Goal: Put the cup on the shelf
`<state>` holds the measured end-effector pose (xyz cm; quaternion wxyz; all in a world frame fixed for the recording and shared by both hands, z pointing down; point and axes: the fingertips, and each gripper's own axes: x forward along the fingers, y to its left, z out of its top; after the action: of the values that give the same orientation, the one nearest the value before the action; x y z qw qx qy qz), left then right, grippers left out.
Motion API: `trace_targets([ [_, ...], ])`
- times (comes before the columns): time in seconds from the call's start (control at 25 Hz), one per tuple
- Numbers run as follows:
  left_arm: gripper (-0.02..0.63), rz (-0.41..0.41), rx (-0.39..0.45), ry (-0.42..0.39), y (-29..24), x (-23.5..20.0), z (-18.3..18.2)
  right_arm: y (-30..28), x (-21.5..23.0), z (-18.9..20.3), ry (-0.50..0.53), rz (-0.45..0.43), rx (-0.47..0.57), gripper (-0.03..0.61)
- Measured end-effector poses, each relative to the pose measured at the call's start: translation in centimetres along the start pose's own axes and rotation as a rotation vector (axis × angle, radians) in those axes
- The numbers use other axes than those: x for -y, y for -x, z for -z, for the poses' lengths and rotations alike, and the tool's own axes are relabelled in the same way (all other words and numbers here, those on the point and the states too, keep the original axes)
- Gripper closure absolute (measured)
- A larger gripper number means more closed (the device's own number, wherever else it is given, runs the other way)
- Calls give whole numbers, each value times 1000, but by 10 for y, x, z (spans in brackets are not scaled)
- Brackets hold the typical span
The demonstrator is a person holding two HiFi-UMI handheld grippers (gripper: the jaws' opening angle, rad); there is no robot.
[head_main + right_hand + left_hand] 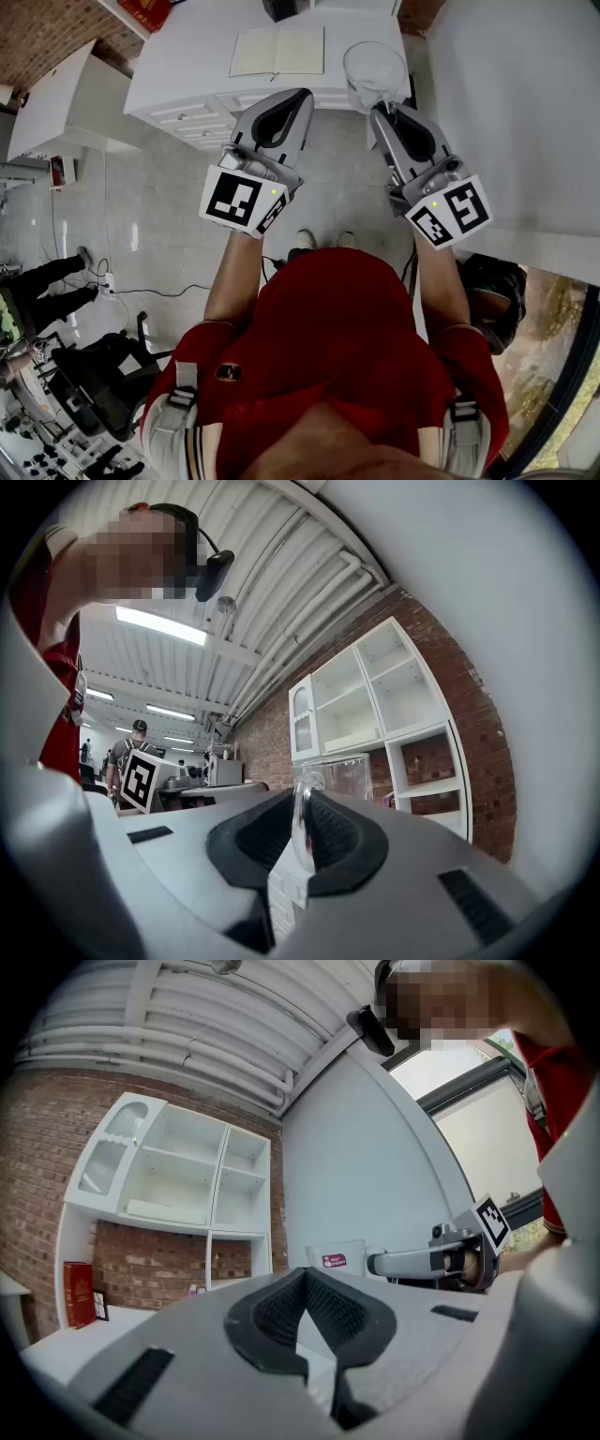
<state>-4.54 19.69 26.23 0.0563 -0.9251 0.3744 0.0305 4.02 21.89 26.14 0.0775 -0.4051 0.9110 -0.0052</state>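
Note:
A clear glass cup with a pink label hangs in the air beside the white desk. My right gripper is shut on the cup's handle, and the glass body shows just beyond the pads. My left gripper is level with it on the left, shut and with nothing in it. The white wall shelf with open compartments hangs on the brick wall ahead, apart from both grippers.
An open notebook lies on the desk and a red book stands at its left end. A white wall runs close on the right. People and office chairs are behind at the lower left.

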Motion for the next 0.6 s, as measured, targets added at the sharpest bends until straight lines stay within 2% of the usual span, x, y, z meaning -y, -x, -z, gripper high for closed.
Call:
trace_targets([
  [0.6,609,-58,-9,-16,-6,5,4,7,10,1,-9,-47,-4,548],
])
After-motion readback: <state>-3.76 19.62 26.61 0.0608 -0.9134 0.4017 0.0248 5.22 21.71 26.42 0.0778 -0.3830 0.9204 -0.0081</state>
